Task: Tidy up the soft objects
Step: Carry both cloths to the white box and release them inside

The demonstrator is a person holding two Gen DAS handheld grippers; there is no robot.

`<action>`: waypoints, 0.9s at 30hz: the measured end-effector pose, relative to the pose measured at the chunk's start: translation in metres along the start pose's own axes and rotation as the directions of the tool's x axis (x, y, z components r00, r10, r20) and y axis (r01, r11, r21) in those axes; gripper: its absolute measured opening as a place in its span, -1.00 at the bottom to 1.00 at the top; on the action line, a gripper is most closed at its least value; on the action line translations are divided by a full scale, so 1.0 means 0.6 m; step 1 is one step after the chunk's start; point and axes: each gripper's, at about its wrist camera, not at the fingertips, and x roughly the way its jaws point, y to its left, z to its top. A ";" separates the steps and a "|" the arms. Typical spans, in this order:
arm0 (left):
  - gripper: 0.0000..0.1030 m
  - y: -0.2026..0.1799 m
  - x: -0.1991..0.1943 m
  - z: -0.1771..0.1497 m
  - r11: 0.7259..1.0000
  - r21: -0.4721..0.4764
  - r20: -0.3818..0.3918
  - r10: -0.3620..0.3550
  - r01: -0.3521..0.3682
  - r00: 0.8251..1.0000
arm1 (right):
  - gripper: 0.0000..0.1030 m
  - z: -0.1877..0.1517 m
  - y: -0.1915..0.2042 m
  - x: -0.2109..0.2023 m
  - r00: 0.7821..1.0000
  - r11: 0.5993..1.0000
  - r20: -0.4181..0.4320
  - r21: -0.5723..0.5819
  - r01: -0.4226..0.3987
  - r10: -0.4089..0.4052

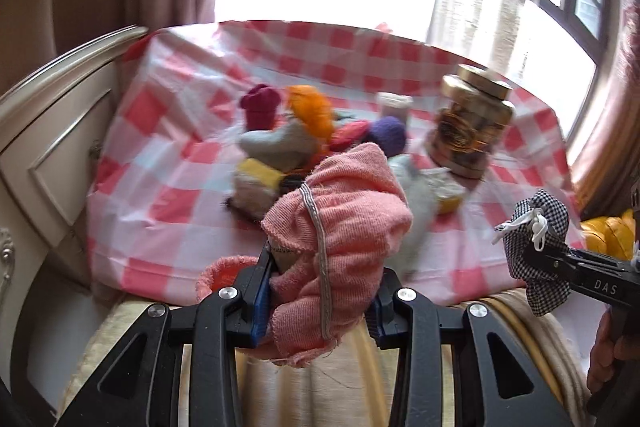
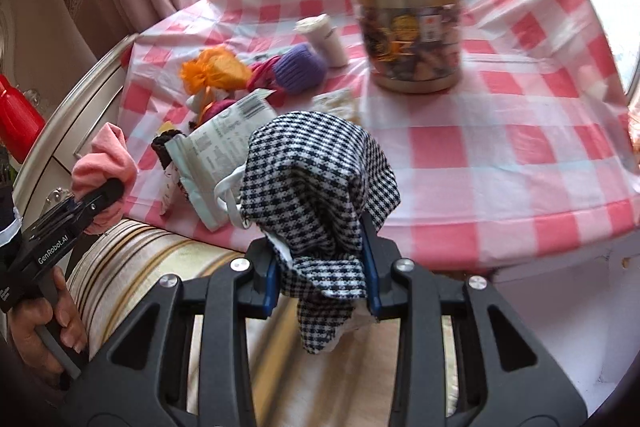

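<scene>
My left gripper is shut on a pink cloth and holds it in the air before the table's front edge; it also shows in the right wrist view. My right gripper is shut on a black-and-white checked pouch with a white drawstring, held before the table edge; it also shows in the left wrist view. A heap of soft things lies on the red-checked tablecloth: an orange pouch, a purple knit piece, a maroon piece and a grey piece.
A gold-lidded jar stands at the back right of the table. A white bottle lies beside the heap. A printed packet lies near the front edge. A striped cushion is below. A cream cabinet stands left.
</scene>
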 end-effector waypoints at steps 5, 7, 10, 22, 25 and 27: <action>-0.25 -0.063 0.002 0.003 0.995 0.034 -0.018 -0.089 0.090 0.996 | -0.28 -0.022 -0.055 -0.034 0.997 0.997 0.010 0.029 0.070 -0.071; -0.25 -0.088 0.002 0.002 0.990 0.047 -0.028 -0.129 0.130 0.991 | -0.28 -0.032 -0.080 -0.048 0.994 0.994 0.015 0.040 0.105 -0.106; -0.25 -0.133 0.008 -0.004 0.979 0.072 -0.054 -0.187 0.191 0.981 | -0.28 -0.045 -0.114 -0.062 0.988 0.986 0.010 0.066 0.154 -0.154; -0.24 -0.312 0.025 -0.029 0.902 0.149 -0.169 -0.380 0.405 0.909 | -0.16 -0.084 -0.255 -0.132 0.948 0.927 0.015 0.214 0.308 -0.318; -0.24 -0.345 0.029 -0.033 0.878 0.152 -0.196 -0.423 0.453 0.885 | -0.15 -0.088 -0.272 -0.152 0.939 0.916 0.026 0.233 0.327 -0.342; -0.23 -0.371 0.028 -0.037 0.857 0.160 -0.209 -0.456 0.490 0.865 | -0.10 -0.090 -0.279 -0.162 0.931 0.907 0.034 0.239 0.346 -0.364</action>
